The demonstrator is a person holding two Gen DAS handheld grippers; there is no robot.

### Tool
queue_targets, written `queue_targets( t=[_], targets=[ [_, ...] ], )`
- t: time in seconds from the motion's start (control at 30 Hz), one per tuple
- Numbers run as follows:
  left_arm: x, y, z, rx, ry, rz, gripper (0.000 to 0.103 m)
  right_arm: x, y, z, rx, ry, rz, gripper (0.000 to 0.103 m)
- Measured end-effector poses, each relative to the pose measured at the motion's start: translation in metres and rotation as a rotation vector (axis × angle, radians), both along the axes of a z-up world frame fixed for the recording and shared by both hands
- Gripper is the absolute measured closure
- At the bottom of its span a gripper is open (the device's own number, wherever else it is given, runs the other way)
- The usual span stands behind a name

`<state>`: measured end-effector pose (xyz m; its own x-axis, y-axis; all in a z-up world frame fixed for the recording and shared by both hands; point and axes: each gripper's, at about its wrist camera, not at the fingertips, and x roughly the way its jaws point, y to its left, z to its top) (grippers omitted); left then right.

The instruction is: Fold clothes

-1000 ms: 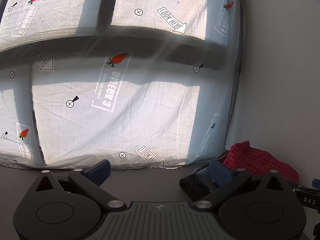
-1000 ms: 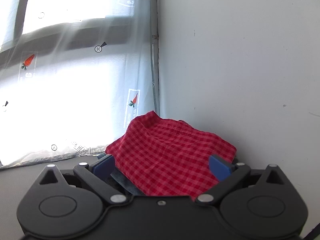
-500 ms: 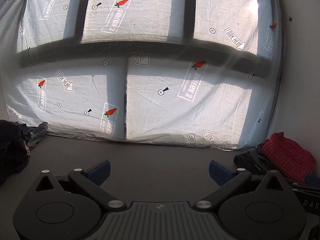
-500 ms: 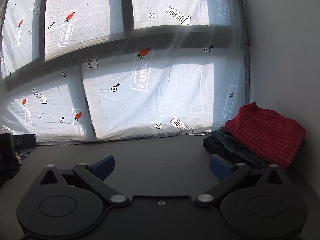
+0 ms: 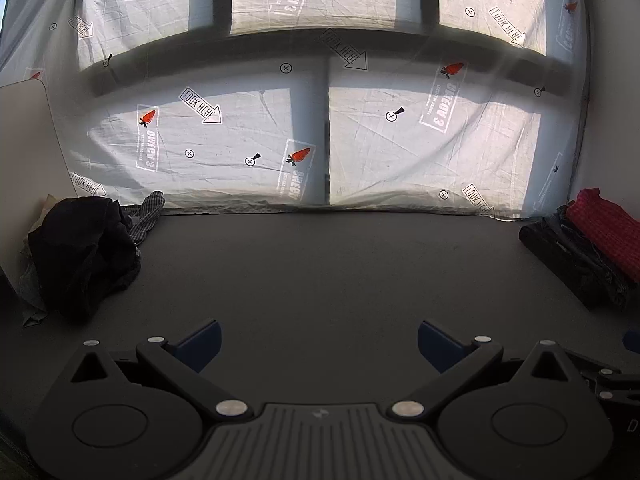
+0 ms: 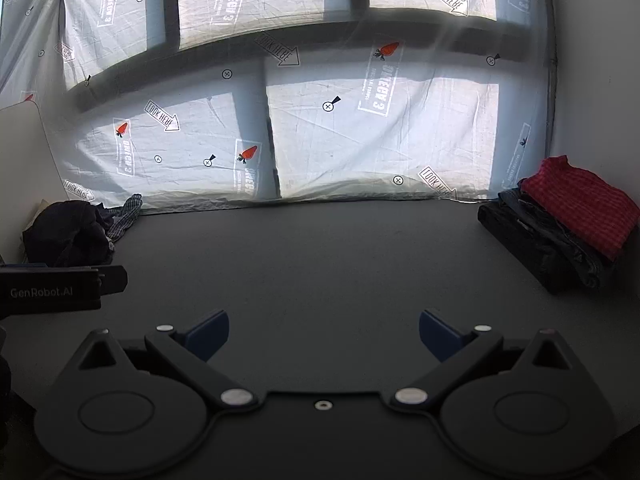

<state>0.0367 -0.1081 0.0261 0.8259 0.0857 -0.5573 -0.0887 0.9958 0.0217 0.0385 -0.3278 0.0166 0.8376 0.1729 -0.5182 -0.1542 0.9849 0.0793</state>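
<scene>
clothes lie in two groups at opposite ends of the dark table (image 5: 320, 272). at the far right, against the wall, a folded stack (image 6: 560, 232) sits squared up: a red checked garment (image 6: 580, 200) on top of dark folded pieces (image 6: 532, 240). at the far left, a loose heap (image 5: 84, 252) of dark cloth lies crumpled, with a bit of grey checked fabric (image 5: 150, 212) poking out behind it, just under the printed sheet (image 5: 400, 128) that covers the window.

the left gripper (image 5: 318, 340) hangs over the bare middle of the table with its jaws spread wide and nothing between them. the right gripper (image 6: 324, 332) is the same: jaws apart, empty, pointed at the open stretch between the two groups. the left gripper's body (image 6: 60, 288) shows at the left edge of the right wrist view.

as a judgement, this is a gap between garments: one stack reads as folded, the heap as not folded, and neither tool holds cloth. if the heap is what remains, the next move calls for reaching left, pinching one piece clear of the tangle without dragging the others, and spreading it flat on the open middle. picking a single layer out of dark, bunched fabric looks like the tricky part.
</scene>
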Motion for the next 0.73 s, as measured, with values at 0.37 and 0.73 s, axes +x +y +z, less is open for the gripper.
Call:
queue_targets(
  t=[0.37, 0.73],
  targets=[
    [-0.040, 0.032, -0.013, -0.032, 0.035, -0.004, 0.000, -0.037, 0.031, -0.008, -0.042, 0.057, -0.004, 0.000],
    [-0.052, 0.034, -0.017, -0.061, 0.035, -0.005, 0.000, -0.048, 0.033, -0.007, -0.075, 0.045, 0.014, 0.000]
  ],
)
